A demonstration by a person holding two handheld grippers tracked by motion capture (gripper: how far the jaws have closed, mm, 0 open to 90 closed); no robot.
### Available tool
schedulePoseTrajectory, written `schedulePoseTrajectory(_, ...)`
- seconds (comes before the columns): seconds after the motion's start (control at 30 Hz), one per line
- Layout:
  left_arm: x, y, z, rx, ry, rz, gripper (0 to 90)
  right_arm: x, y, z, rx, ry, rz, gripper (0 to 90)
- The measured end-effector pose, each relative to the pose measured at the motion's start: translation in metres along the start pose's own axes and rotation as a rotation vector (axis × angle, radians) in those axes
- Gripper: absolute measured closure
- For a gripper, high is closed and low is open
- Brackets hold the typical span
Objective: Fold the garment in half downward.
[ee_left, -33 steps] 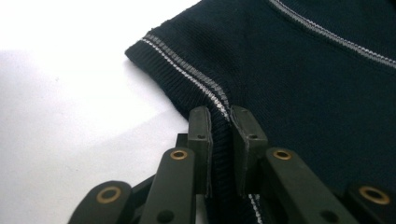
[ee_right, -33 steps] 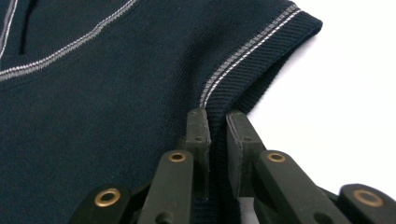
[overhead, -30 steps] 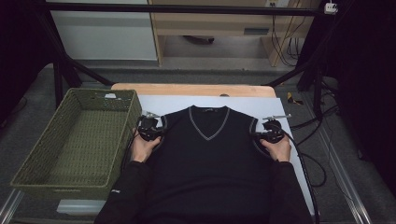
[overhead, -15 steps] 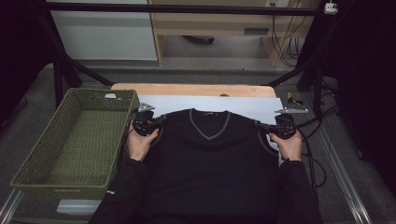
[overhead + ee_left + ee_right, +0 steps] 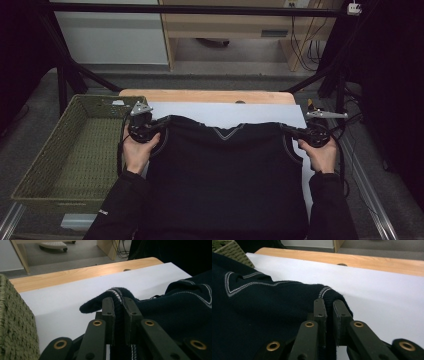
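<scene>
At the bottom of the high view we see two dark sleeves and two hands, each with one gripper. The left gripper (image 5: 161, 125) sits left of centre and the right gripper (image 5: 289, 130) right of centre. Between them hangs one dark sleeveless sweater (image 5: 225, 175) with a pale-striped V neck, filling the lower middle of the frame. In the left gripper view, the two black jaws are closed tight on a folded shoulder edge of the sweater (image 5: 120, 296), mid-frame. In the right gripper view, that gripper's two jaws are likewise pinched on the other shoulder edge (image 5: 329, 296), with the knit spreading to the left of the frame. Beyond the sweater, one white sheet (image 5: 225, 112) lies across one wooden desk (image 5: 205, 96) in the middle of the high view. One empty green woven basket (image 5: 35, 165) stands at the left, just beside the desk.
</scene>
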State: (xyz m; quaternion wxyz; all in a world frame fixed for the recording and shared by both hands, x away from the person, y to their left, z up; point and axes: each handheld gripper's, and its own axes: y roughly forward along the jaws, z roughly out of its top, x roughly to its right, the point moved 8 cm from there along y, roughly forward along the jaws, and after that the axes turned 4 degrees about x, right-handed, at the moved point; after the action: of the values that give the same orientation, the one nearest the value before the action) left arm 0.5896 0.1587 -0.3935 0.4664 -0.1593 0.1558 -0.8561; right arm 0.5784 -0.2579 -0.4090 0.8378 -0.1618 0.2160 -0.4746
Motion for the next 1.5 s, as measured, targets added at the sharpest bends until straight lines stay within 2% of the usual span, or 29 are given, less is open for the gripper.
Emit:
schedulePoseTrajectory(0.27,0.011,-0.024,0.009,0.017,0.018,-0.023,80.7,-0.010,-0.019,0.013,0.039,-0.025,0.008,83.0)
schedulePoseTrajectory(0.43,0.024,-0.039,0.006,0.010,0.043,-0.054,80.7,-0.017,-0.028,0.009,0.033,-0.037,0.011,83.0)
schedulePoseTrajectory(0.6,0.034,-0.056,-0.001,0.006,0.057,-0.062,80.7,-0.026,-0.041,0.000,0.038,-0.040,0.018,83.0)
schedulePoseTrajectory(0.83,0.046,-0.090,-0.025,-0.003,0.085,-0.092,80.6,-0.042,-0.067,-0.019,0.048,-0.061,0.054,82.8)
schedulePoseTrajectory(1.0,0.058,-0.108,-0.042,-0.016,0.094,-0.127,80.6,-0.052,-0.082,-0.039,0.028,-0.080,0.072,82.8)
schedulePoseTrajectory(1.13,0.063,-0.117,-0.057,-0.034,0.078,-0.152,80.5,-0.057,-0.093,-0.054,0.012,-0.064,0.088,82.7)
schedulePoseTrajectory(1.23,0.065,-0.122,-0.070,-0.055,0.065,-0.165,80.5,-0.060,-0.098,-0.068,-0.009,-0.070,0.089,82.6)
schedulePoseTrajectory(1.4,0.073,-0.130,-0.092,-0.098,0.083,-0.172,80.4,-0.066,-0.105,-0.088,-0.036,-0.074,0.102,82.6)
schedulePoseTrajectory(1.43,0.073,-0.130,-0.092,-0.098,0.083,-0.172,80.4,-0.066,-0.105,-0.088,-0.036,-0.074,0.102,82.6)
schedulePoseTrajectory(1.47,0.077,-0.133,-0.101,-0.116,0.089,-0.181,80.4,-0.068,-0.108,-0.099,-0.052,-0.068,0.107,82.5)
schedulePoseTrajectory(1.5,0.077,-0.133,-0.101,-0.116,0.089,-0.181,80.4,-0.068,-0.108,-0.099,-0.052,-0.068,0.107,82.5)
